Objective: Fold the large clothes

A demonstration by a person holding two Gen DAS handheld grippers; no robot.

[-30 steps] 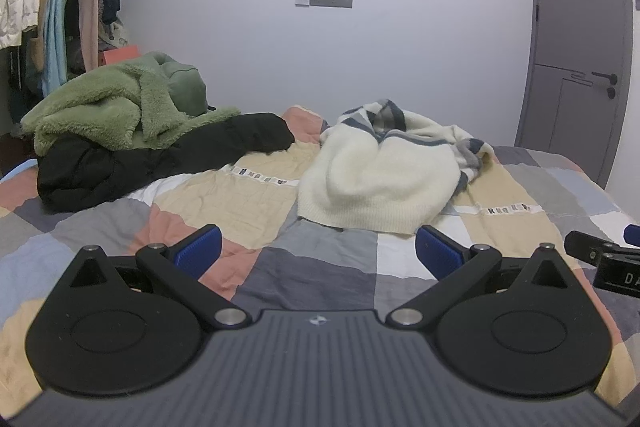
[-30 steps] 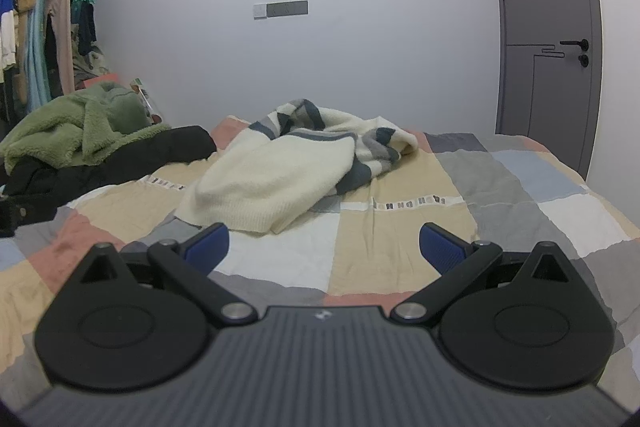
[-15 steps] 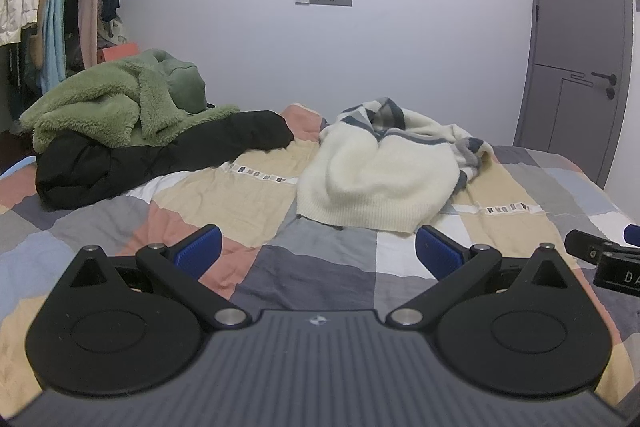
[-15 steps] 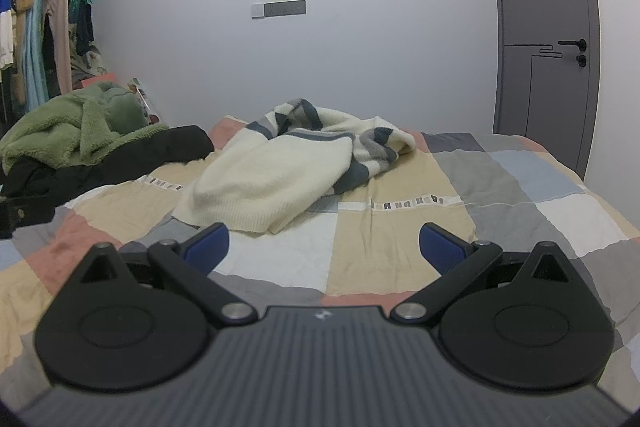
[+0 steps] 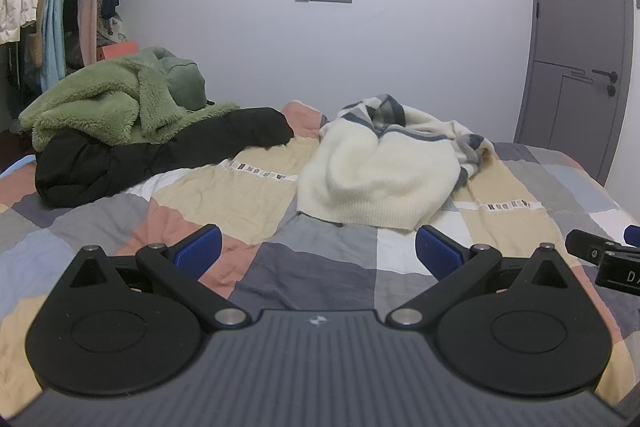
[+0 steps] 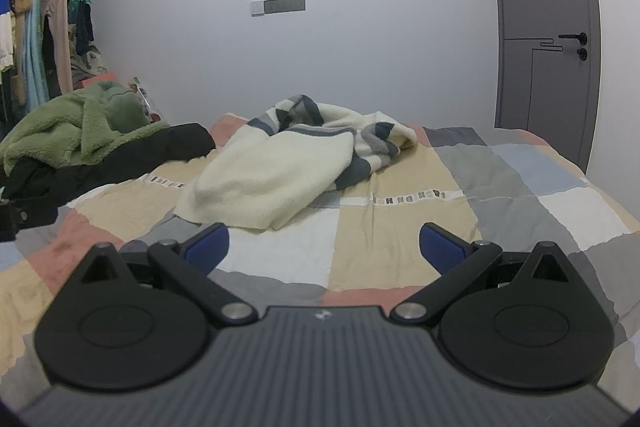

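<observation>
Sweater (image 5: 384,171), cream with grey-blue stripes, lies crumpled mid-bed, straight ahead of both claws, hem nearest. Left claw (image 5: 318,253) and right claw (image 6: 324,245) hover low over the patchwork quilt (image 6: 400,239), both spread wide and holding nothing. Green fleece (image 5: 100,99) and black jacket (image 5: 152,155) are heaped further left, apart from it.
</observation>
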